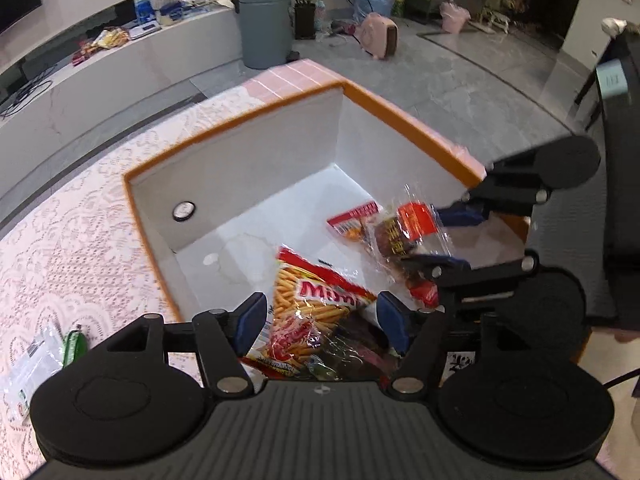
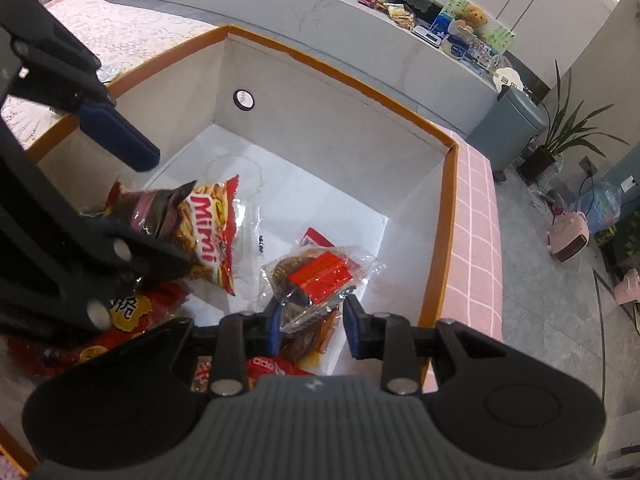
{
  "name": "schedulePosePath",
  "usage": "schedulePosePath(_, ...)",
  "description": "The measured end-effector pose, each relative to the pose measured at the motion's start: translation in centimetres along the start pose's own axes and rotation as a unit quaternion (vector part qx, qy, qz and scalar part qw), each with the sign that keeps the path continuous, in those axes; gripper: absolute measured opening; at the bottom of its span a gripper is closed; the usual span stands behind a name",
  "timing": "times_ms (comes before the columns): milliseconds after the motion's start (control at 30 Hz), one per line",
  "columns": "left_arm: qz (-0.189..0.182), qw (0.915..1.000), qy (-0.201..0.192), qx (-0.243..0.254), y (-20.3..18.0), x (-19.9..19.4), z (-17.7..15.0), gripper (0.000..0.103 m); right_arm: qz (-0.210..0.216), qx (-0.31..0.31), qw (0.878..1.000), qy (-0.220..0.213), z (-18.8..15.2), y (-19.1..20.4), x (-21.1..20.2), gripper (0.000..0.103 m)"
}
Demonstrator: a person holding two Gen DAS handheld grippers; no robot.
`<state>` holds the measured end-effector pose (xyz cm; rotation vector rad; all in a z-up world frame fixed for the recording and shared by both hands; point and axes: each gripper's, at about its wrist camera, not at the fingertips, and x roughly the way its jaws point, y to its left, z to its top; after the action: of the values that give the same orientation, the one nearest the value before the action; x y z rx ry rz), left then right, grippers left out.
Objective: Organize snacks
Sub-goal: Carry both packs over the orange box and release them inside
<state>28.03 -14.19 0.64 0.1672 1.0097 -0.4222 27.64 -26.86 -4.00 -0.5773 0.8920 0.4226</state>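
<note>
I have both grippers pitched steeply down into the white box [image 1: 256,152]. My left gripper [image 1: 322,318] hangs open-jawed over the Mimi bag [image 1: 316,304]; my right gripper [image 2: 308,322] clamps a clear-wrapped snack [image 2: 320,276] near the box's right wall.

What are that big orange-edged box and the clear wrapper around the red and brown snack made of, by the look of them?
The box looks like stiff cardboard or paperboard: flat matt white inner walls, sharp folded corners, a thin orange rim. It could be coated board; I cannot be sure. The wrapper looks like thin clear plastic film: glossy, crinkled, with bright glints and the snack showing through.
</note>
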Motion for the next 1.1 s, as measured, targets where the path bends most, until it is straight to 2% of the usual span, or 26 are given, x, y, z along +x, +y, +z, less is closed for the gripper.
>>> schedulePosePath(233, 0.001, 0.9989, -0.033, -0.034, 1.2, -2.3, -0.4, 0.075, -0.012, -0.014, 1.0, 0.002, 0.8, 0.5, 0.4, 0.029)
schedulePosePath(400, 0.01, 0.9986, -0.028, -0.045, 2.0, -2.9, -0.8, 0.075, 0.0, -0.006, 1.0, 0.03, 1.4, 0.5, 1.7, 0.029)
schedulePosePath(500, -0.007, 0.9981, -0.029, -0.054, 2.3, -3.4, -1.1, 0.075, 0.008, -0.007, 0.999, 0.042, 1.3, 0.7, 2.0, 0.029)
schedulePosePath(600, -0.005, 0.9981, -0.032, -0.052, 2.2, -3.9, -1.2, 0.075, 0.004, -0.015, 0.999, 0.047, 1.3, 1.0, 1.8, 0.029)
schedulePosePath(667, -0.001, 0.9981, -0.035, -0.051, 2.3, -4.2, -1.3, 0.075, 0.003, -0.015, 0.999, 0.046, 1.3, 1.1, 1.3, 0.034)
schedulePosePath(733, -0.012, 0.9974, -0.04, -0.058, 2.4, -4.7, -1.5, 0.075, -0.001, -0.014, 0.999, 0.043, 1.4, 1.1, 0.5, 0.046)
schedulePosePath(800, -0.023, 0.9967, -0.045, -0.064, 2.5, -5.3, -1.6, 0.075, -0.001, -0.012, 0.999, 0.039, 1.5, 1.1, -0.4, 0.051)
schedulePosePath(1000, -0.04, 0.9946, -0.052, -0.081, 3.1, -6.7, -2.8, 0.075, 0.003, 0.011, 1.0, 0.029, 1.4, 1.6, -3.0, 0.064)
schedulePosePath(1100, -0.042, 0.9931, -0.06, -0.091, 3.7, -7.7, -3.7, 0.075, 0.004, 0.037, 0.999, 0.015, 1.1, 2.0, -4.6, 0.065)
